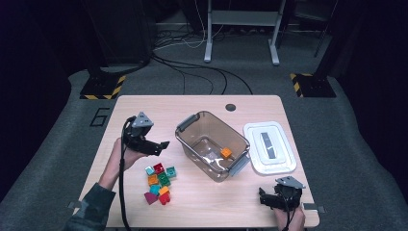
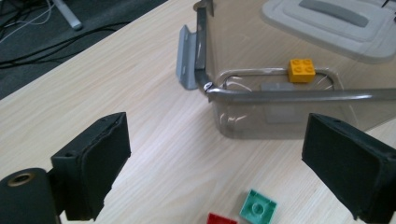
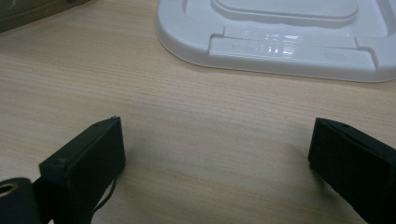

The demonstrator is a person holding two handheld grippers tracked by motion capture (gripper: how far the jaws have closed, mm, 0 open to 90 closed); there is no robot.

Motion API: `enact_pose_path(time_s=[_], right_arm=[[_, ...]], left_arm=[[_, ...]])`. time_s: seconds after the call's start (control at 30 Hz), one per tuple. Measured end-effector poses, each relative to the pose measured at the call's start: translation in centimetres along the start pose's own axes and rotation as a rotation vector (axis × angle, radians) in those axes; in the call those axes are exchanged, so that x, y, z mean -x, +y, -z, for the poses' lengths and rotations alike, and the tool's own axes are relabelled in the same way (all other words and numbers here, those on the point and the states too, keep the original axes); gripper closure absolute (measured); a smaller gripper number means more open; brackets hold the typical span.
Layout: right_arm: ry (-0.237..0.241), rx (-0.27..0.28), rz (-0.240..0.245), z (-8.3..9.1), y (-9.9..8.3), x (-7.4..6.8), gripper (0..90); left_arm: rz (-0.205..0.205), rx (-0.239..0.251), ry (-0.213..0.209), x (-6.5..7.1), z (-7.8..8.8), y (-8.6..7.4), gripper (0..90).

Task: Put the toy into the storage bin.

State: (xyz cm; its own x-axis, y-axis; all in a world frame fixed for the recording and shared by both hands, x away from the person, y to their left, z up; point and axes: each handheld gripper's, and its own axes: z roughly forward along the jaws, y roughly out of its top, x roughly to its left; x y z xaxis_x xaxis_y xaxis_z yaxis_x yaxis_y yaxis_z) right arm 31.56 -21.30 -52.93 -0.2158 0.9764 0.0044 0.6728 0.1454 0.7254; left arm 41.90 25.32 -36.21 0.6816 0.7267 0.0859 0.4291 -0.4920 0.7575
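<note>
The work in hand is judged to be the loading of small plastic building blocks into the clear smoke-tinted plastic bin (image 1: 211,144), which stands near the middle of the light wooden tabletop (image 1: 144,108). One orange studded block (image 1: 225,153) already lies on the bin floor, towards the bin's right end. The remaining blocks are gathered in a loose multicoloured cluster (image 1: 159,183) near the front edge of the tabletop, left of centre.

The left gripper (image 1: 156,146) is held above the tabletop between the cluster and the bin's left side. Its jaws stand wide apart and nothing is between them. The right gripper (image 1: 265,197) rests near the front right corner of the tabletop, jaws likewise apart and empty, just in front of the white rectangular plastic lid (image 1: 269,147) that lies beside the bin.

For the next pick, a block at the edge of the cluster should be chosen, such as the green square block (image 2: 257,208) seen in the left gripper view beside a red block (image 2: 222,219). The open jaws should be lowered so that one pad passes on each side of a single block only. Neighbouring blocks should not be trapped or pushed. Closure should be made squarely on two flat opposite faces. The block should be lifted clear of the bin rim (image 2: 299,95) before release is made over the bin floor.
</note>
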Motion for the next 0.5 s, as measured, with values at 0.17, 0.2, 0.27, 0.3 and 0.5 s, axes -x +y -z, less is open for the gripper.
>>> enact_pose_path(time_s=[0.17, 0.2, 0.27, 0.3, 0.5], right_arm=[[0.0, 0.0, 0.0, 0.0, 0.0, 0.0, 2.9], [0.0, 0.0, 0.0, 0.0, 0.0, 0.0, 2.9], [0.0, 0.0, -0.001, 0.0, 0.0, 0.0, 2.9], [0.0, 0.0, 0.0, 0.0, 0.0, 0.0, 2.9], [-0.001, 0.0, 0.0, 0.0, 0.0, 0.0, 2.9]], left_arm=[[0.021, -0.001, 0.022, -0.2, 0.7, -1.8, 4.7], [0.028, -0.002, 0.024, -0.3, 0.7, -2.2, 4.2], [0.043, -0.003, 0.029, -0.5, 0.6, -3.0, 3.8], [0.048, -0.008, 0.03, -0.5, 0.5, -3.4, 3.4], [0.088, -0.041, 0.024, -0.9, -0.4, -6.0, 0.8]])
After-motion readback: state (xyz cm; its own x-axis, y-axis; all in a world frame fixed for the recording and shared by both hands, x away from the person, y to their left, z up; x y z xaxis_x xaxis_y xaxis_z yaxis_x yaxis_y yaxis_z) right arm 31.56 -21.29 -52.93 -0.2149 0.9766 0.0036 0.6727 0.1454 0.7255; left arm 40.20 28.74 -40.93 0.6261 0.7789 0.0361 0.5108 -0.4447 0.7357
